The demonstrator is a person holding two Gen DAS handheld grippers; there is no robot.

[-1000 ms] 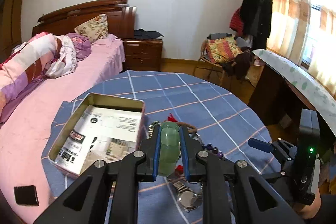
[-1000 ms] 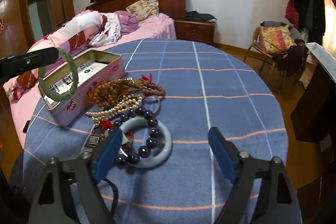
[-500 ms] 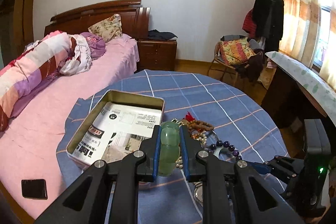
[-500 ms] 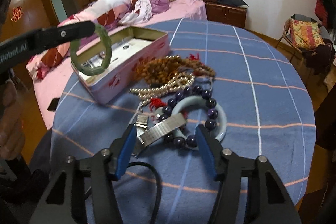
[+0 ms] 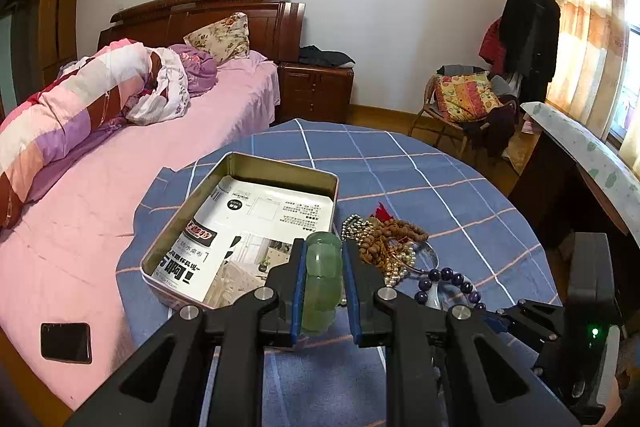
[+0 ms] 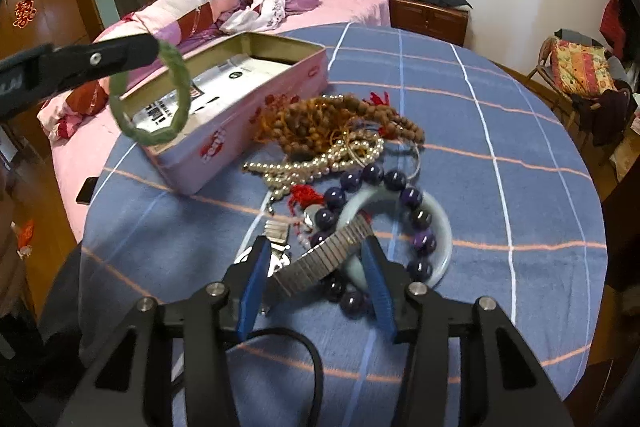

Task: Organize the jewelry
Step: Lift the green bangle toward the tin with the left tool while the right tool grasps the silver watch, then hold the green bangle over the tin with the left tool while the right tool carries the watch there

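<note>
My left gripper (image 5: 322, 283) is shut on a green jade bangle (image 5: 321, 281) and holds it in the air over the near corner of an open pink tin box (image 5: 240, 163) lined with printed paper. The bangle (image 6: 150, 95) and box (image 6: 256, 103) also show in the right wrist view. My right gripper (image 6: 314, 263) is open, low over the jewelry pile, its jaws on either side of a metal watch band (image 6: 324, 259). Around it lie a pale jade bangle (image 6: 438, 239), purple beads (image 6: 374, 173), pearls (image 6: 320, 163) and brown wooden beads (image 6: 320, 121).
The jewelry lies on a round table with a blue checked cloth (image 6: 500, 147). A pink bed (image 5: 120, 195) borders the table on the left, with a black phone (image 5: 65, 341) on it. A chair with a cushion (image 5: 464, 99) stands beyond the table.
My left gripper has carried the green bangle leftward to the tin box. My right gripper has come down onto the pile and narrowed around the watch band.
</note>
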